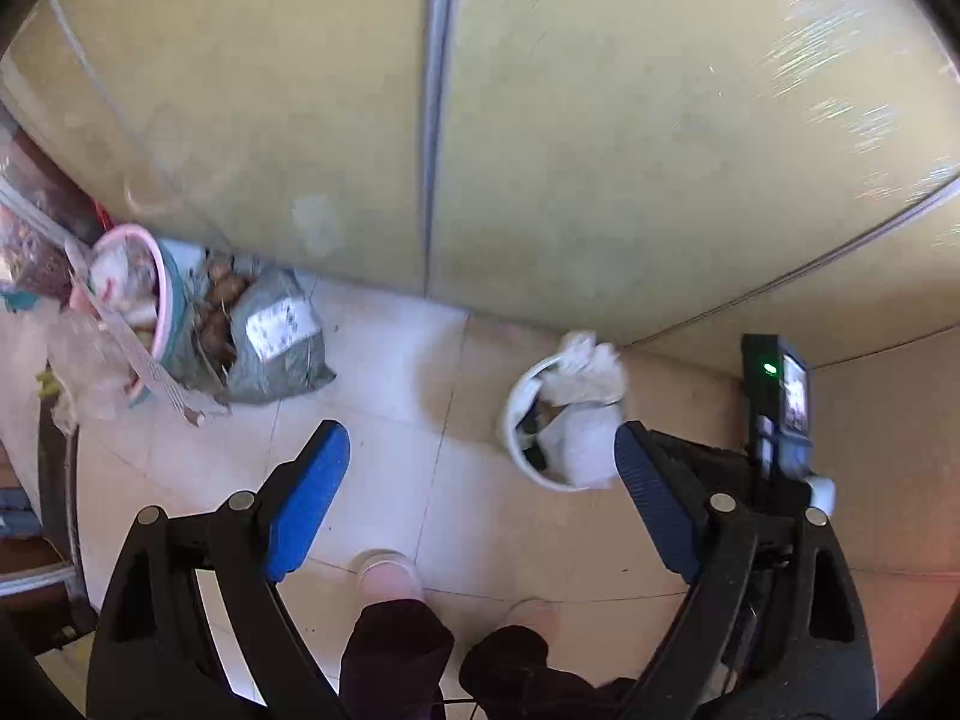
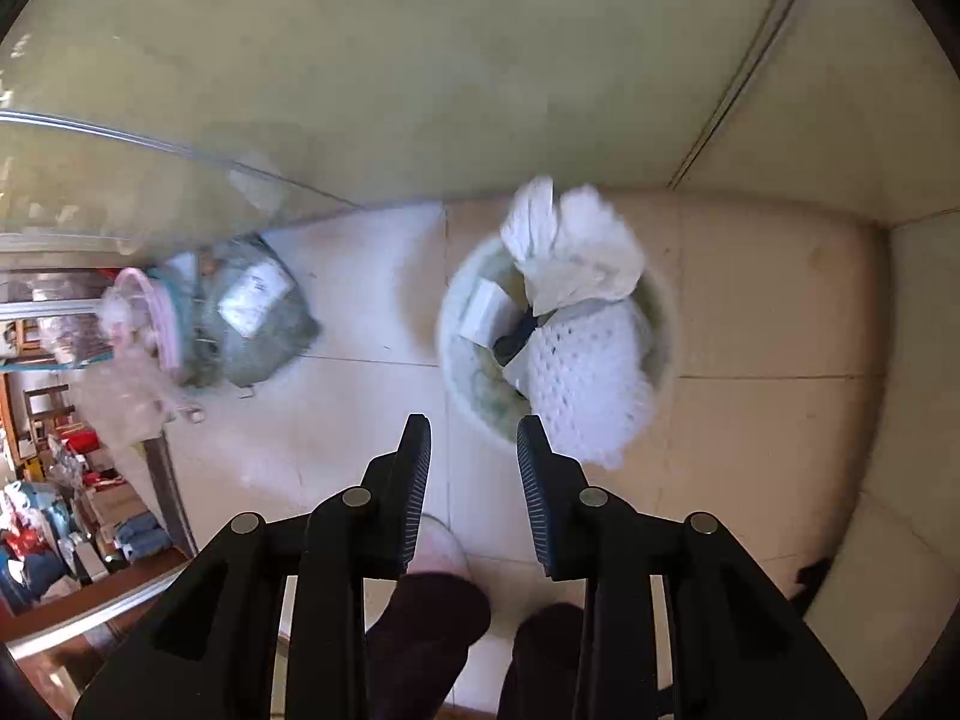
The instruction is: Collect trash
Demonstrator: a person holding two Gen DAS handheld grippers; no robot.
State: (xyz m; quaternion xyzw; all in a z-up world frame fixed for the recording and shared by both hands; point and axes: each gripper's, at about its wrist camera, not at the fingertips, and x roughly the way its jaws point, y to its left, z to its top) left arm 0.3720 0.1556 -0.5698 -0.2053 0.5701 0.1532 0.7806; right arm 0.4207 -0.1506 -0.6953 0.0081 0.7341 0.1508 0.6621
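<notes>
A round white trash bin (image 2: 456,360) stands on the tiled floor by the yellow wall. It holds crumpled white paper (image 2: 576,252), white foam netting (image 2: 588,378) and a small white box (image 2: 489,312). My right gripper (image 2: 474,426) hangs above the bin's near rim, jaws partly open and empty. In the left wrist view the bin (image 1: 516,420) lies low right, just left of the right fingertip. My left gripper (image 1: 480,450) is wide open and empty above the floor.
A grey mailer bag (image 1: 276,342) and a pink-rimmed basin (image 1: 159,300) full of clutter sit at the left by the wall. The person's feet (image 1: 390,576) stand below the grippers. The right gripper's body with a lit screen (image 1: 780,408) shows at the right.
</notes>
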